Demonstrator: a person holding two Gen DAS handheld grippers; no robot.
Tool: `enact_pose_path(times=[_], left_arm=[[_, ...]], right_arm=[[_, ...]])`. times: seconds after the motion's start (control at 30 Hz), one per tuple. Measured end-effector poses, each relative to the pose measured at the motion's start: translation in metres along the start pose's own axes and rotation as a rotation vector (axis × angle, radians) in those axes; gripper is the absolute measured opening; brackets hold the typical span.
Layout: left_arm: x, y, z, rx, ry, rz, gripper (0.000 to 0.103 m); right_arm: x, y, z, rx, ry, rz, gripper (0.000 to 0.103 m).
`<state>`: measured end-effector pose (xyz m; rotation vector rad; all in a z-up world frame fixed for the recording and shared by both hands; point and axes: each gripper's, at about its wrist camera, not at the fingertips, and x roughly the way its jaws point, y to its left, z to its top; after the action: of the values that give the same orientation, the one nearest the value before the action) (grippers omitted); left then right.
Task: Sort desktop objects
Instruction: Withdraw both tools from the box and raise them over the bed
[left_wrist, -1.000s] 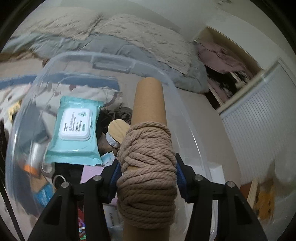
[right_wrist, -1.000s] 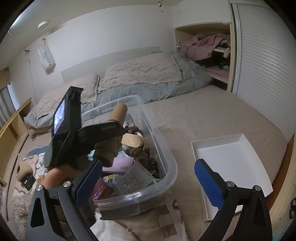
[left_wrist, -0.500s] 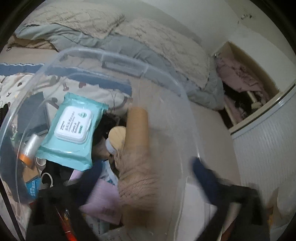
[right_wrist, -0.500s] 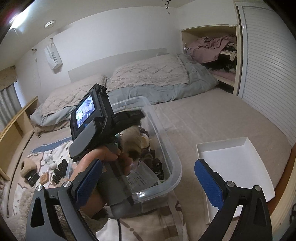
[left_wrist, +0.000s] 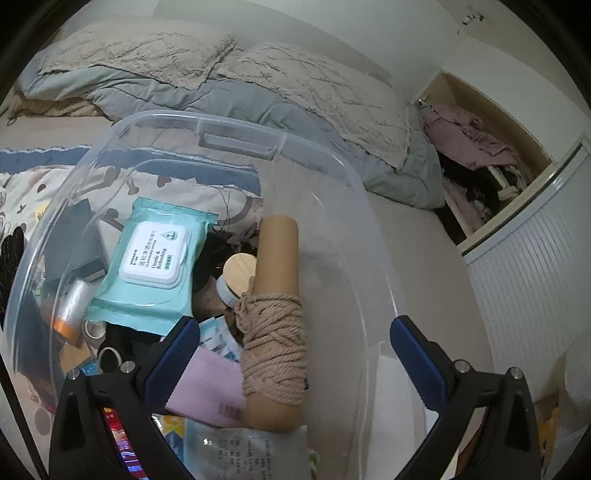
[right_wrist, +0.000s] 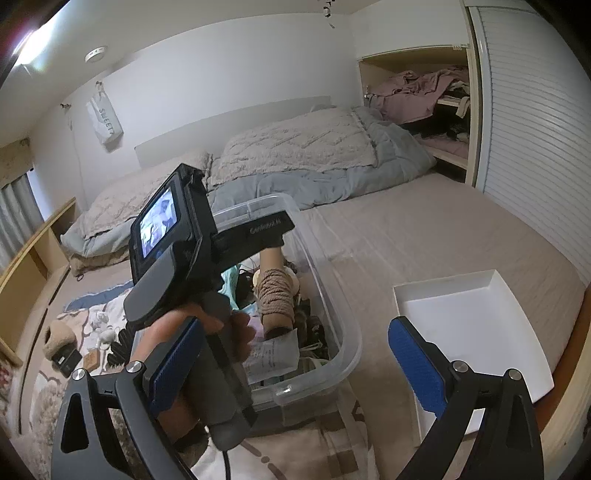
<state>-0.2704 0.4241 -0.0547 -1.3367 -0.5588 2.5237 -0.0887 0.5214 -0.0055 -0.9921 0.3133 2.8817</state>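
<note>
A cardboard tube wound with tan rope (left_wrist: 273, 332) lies inside a clear plastic bin (left_wrist: 236, 136), leaning against its right wall; it also shows in the right wrist view (right_wrist: 275, 295). My left gripper (left_wrist: 295, 354) is open above the bin, its blue pads either side of the tube and apart from it. In the bin also lie a teal wet-wipes pack (left_wrist: 155, 262), a jar with a wooden lid (left_wrist: 238, 273) and a pink packet (left_wrist: 207, 391). My right gripper (right_wrist: 295, 365) is open and empty, held in front of the bin (right_wrist: 332, 354), behind the left hand-held unit (right_wrist: 184, 266).
A white tray (right_wrist: 469, 325) lies on the beige mat right of the bin. A bed with grey and beige bedding (right_wrist: 303, 158) lies behind. A closet with pink clothes (right_wrist: 424, 99) is at the right. Small items (right_wrist: 66, 350) lie on a patterned blanket at the left.
My left gripper was shut on the rope tube a second ago; it has opened and let it go, and the tube now rests in the bin. The left unit pulled back slightly.
</note>
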Motion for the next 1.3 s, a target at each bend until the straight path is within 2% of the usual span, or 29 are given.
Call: enact_pose_path(times=[0.27,0.57,0.87,1.13,1.3], left_arm=[[-0.017,0.010,-0.004,0.074,-0.025,0.020,0.103],[-0.048,0.024,-0.002,0.185,-0.091,0.022,0.103],[-0.083,0.043,0.003,0.309,-0.189,0.056,0.103],[-0.115,0.067,0.003,0.346,-0.259,0.051,0.103],[-0.134,0.082,0.002,0.383,-0.314,0.056,0.103]], right_arm=[[0.001,-0.001,0.002,0.033,-0.025,0.009,0.100],[0.001,0.000,0.004,0.071,-0.097,0.007,0.100],[0.008,0.005,0.005,0.068,-0.140,-0.041,0.100],[0.020,0.010,0.001,0.030,-0.171,-0.086,0.100],[0.020,0.011,-0.002,0.029,-0.193,-0.083,0.100]])
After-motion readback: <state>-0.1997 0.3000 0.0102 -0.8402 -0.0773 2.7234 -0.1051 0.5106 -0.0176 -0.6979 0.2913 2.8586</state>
